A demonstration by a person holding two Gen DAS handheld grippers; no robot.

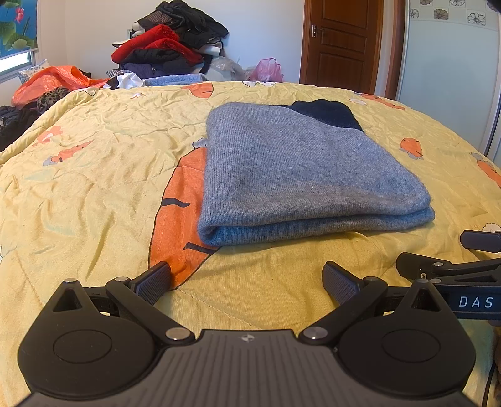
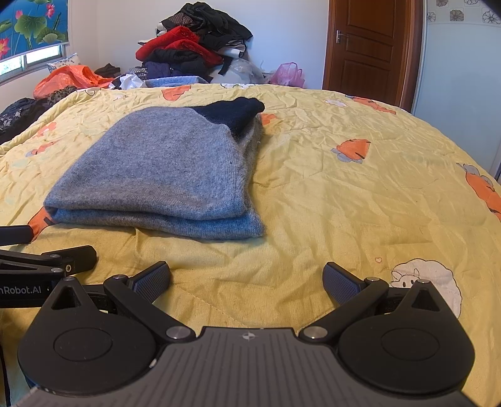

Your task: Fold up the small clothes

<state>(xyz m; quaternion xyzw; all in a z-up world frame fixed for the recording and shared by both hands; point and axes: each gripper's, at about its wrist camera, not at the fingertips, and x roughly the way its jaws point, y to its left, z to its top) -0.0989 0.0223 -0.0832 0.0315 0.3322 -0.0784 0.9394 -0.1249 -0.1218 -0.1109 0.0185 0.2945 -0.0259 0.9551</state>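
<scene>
Grey knitwear sits folded at the centre of a bed: a grey sweater (image 1: pixel 297 169) with a dark navy section at its far end lies in a flat, layered stack on a yellow quilt (image 1: pixel 94 175) printed with orange carrots. From the left, an orange plastic bag (image 1: pixel 50 79) rests at the far corner of the bed beneath a window with a lotus-print blind (image 1: pixel 15 25). Beside it rises a pile of clothes (image 1: pixel 169 43) in red, black and purple, with a pink bag (image 1: pixel 267 70) next along and a brown wooden door (image 1: pixel 341 43) at the right.

Nearer the camera, the left gripper (image 1: pixel 247 281) hovers over bare quilt just short of the sweater's folded edge, its jaws spread wide and holding nothing. To its right, the right gripper (image 2: pixel 247 280) is likewise spread wide and empty, over the quilt and to the right of the sweater, near a printed white sheep (image 2: pixel 429 278). Each tool's tips show at the edge of the other's view, the two close side by side.
</scene>
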